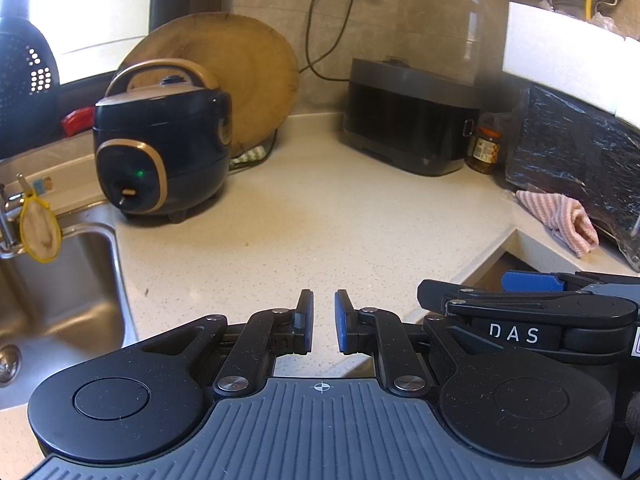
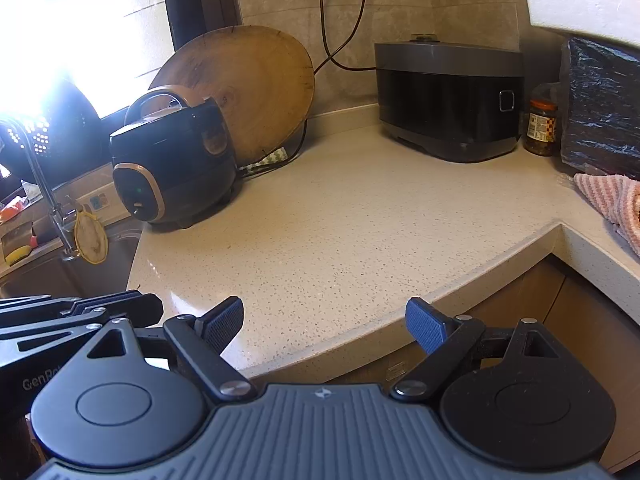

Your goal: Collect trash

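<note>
Two grippers over a speckled pale stone countertop (image 1: 320,208)

The left gripper (image 1: 324,320) has its blue-padded jaws nearly together with a narrow gap, holding nothing; the right gripper (image 2: 324,324) stands wide apart and empty above the counter edge. No trash can be made out.

Strong daylight pours through the window (image 2: 60,32) at upper left, blowing it out to pure white in the right wrist view and washing flare over the dark perforated colander (image 2: 56,136) below it. The speckled pale stone countertop (image 1: 320,216) is evenly lit, with soft shadows. Both views are sharp at centre; fisheye distortion bows the edges, and the white cabinet underside (image 1: 560,60) is smeared and overexposed.
</note>
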The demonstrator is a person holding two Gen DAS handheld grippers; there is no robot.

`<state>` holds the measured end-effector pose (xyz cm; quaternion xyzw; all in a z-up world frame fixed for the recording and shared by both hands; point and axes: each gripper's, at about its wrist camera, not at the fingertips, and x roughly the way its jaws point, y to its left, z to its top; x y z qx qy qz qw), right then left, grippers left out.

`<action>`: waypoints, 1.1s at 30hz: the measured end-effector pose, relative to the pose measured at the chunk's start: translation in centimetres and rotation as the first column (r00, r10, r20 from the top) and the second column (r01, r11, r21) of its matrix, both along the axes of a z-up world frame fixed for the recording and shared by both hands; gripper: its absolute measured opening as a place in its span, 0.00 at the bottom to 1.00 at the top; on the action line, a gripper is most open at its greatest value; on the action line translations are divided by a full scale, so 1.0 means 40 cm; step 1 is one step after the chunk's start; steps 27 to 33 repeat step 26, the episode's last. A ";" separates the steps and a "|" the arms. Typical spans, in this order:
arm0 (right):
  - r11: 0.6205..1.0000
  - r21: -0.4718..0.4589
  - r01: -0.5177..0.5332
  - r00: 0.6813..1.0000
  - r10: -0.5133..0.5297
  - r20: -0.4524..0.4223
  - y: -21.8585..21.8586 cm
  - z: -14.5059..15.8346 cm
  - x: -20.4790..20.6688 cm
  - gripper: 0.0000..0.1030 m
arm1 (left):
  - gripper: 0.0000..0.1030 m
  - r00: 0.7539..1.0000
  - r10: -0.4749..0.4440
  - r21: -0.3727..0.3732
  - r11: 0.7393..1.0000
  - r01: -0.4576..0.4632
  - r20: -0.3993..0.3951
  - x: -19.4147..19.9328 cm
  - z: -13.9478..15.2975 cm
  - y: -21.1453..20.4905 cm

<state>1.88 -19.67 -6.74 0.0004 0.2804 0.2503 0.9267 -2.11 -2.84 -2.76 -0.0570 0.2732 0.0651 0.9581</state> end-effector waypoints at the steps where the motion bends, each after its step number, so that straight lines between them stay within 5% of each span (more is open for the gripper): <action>1: 1.000 -0.001 0.000 1.000 0.000 0.001 0.001 0.000 0.000 0.86 | 0.14 1.000 0.000 0.000 1.000 0.000 0.001 -0.001 0.000 -0.001; 33: 1.000 -0.008 -0.010 1.000 0.010 0.017 -0.008 0.009 0.002 0.86 | 0.14 1.000 0.001 0.029 1.000 -0.001 0.000 0.019 0.005 -0.005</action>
